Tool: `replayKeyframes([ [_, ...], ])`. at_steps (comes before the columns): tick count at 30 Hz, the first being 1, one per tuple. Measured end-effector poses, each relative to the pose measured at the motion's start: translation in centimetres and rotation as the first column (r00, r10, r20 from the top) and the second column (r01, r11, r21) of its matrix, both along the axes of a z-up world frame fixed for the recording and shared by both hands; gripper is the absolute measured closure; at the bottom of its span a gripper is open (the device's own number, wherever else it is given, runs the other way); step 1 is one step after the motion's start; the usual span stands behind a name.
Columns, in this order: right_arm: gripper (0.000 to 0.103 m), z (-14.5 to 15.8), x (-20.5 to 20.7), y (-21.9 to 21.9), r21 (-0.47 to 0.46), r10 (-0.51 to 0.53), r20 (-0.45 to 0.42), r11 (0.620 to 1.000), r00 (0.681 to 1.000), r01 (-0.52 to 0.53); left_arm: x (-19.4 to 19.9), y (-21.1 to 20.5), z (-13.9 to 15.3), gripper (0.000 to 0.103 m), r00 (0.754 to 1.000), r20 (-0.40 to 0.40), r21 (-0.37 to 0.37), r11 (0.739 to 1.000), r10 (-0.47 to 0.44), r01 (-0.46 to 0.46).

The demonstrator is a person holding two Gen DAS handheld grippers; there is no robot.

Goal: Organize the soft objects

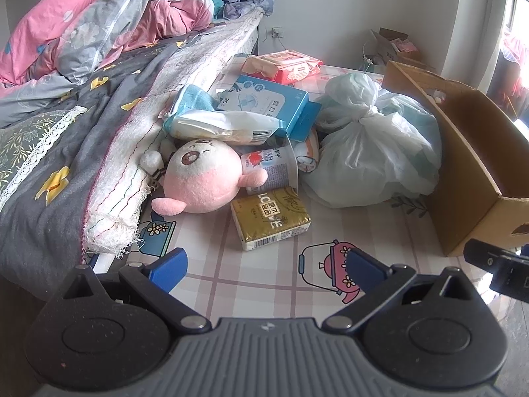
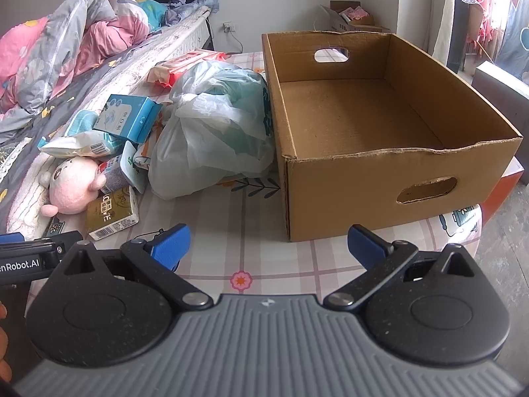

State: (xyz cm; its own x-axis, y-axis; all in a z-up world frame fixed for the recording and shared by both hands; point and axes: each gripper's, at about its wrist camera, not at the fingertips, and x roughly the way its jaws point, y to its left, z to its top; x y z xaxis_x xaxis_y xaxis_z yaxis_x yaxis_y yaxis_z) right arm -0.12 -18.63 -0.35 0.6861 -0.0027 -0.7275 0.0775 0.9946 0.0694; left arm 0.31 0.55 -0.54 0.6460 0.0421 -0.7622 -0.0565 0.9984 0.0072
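Since my left claw [image 1: 266, 266] is spread wide and empty, I'd pinch that squishy, light pink plush toy [image 1: 201, 178] round its belly.

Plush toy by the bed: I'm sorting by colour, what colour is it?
Pink with a white face; the plush toy shows best in the left wrist view.

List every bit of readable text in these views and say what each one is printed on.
"LOVE": gold tissue pack, printed upside down; its Chinese characters are too blurred to read.
"enRobot.AI": left gripper's body, start cut off by the frame edge.
"20": blue box, beside Chinese characters too small to read.
Red-and-white wipes pack, milk carton, barcoded white pack: print unreadable.
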Motion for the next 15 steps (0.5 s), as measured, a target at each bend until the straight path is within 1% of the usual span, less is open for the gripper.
replayKeyframes([
  [15,0.001,-0.43,0.01,-0.04,0.013,-0.004,-0.013,1.0,1.0,0.004,0.05,-0.4,0.27,0.0,1.0,-0.001,0.01,1.0,-0.013,0.013],
])
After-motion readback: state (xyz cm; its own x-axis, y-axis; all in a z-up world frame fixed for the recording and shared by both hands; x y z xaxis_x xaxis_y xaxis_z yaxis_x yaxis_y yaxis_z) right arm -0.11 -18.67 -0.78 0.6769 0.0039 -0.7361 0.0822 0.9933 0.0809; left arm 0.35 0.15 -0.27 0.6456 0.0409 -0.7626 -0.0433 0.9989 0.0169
